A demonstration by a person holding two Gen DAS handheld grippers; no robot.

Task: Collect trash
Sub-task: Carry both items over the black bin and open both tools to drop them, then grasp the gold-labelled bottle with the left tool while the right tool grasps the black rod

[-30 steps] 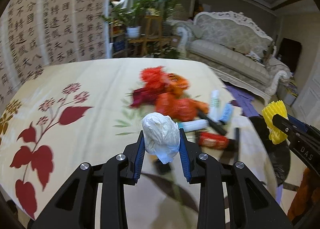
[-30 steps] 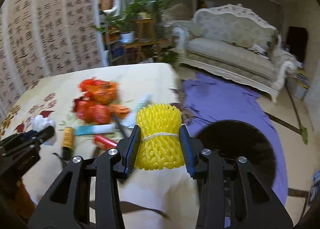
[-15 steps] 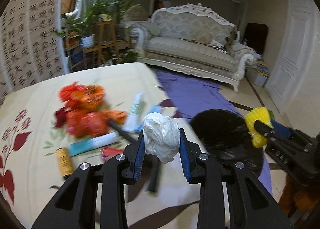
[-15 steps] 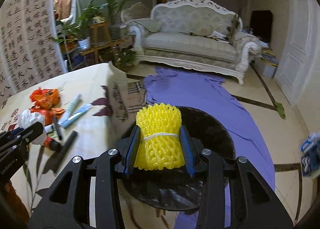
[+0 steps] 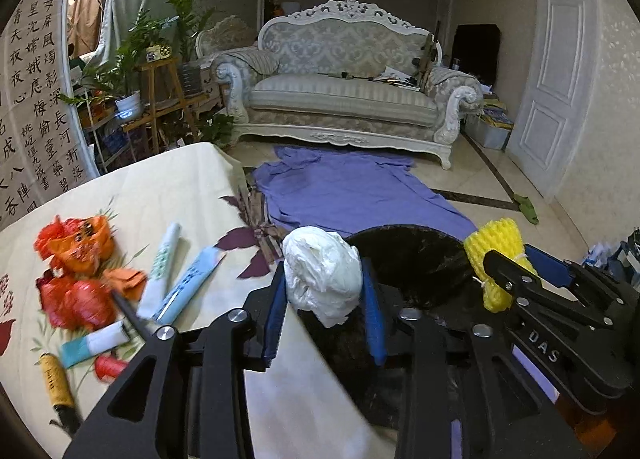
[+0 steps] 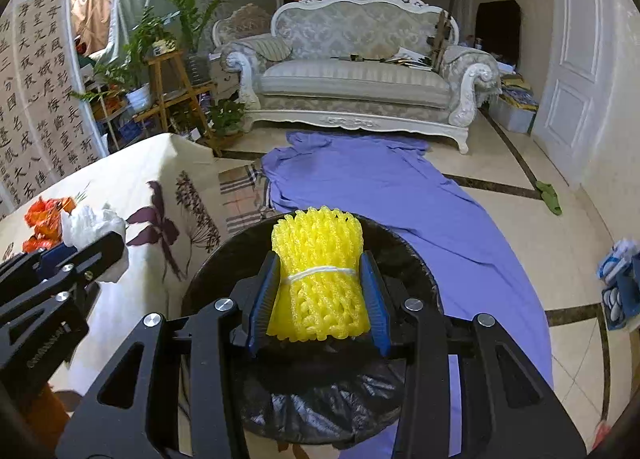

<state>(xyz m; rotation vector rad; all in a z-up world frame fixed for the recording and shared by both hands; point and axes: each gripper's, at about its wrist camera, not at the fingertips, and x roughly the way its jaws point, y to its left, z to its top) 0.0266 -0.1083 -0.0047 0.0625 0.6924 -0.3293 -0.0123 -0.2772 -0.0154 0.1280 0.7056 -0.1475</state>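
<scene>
Two grippers bring trash over a black-lined bin beside the table.

Left wrist view: the left gripper point(image 5: 325, 301) has a white wad point(image 5: 322, 277) between its blue pads; its jaws have just been opening, and whether the pads press on the wad cannot be told. The wad hangs at the table point(image 5: 168, 183) edge, next to the bin point(image 5: 416, 263). Red wrappers point(image 5: 74, 271), tubes point(image 5: 188, 283) and a yellow spool point(image 5: 54, 379) lie on the table.
Right wrist view: the right gripper point(image 6: 318, 295) is clamped on a yellow foam net point(image 6: 318, 279), its jaws just eased slightly wider, held directly above the bin point(image 6: 224, 255). A purple cloth point(image 6: 400, 195) covers the floor beyond.
</scene>
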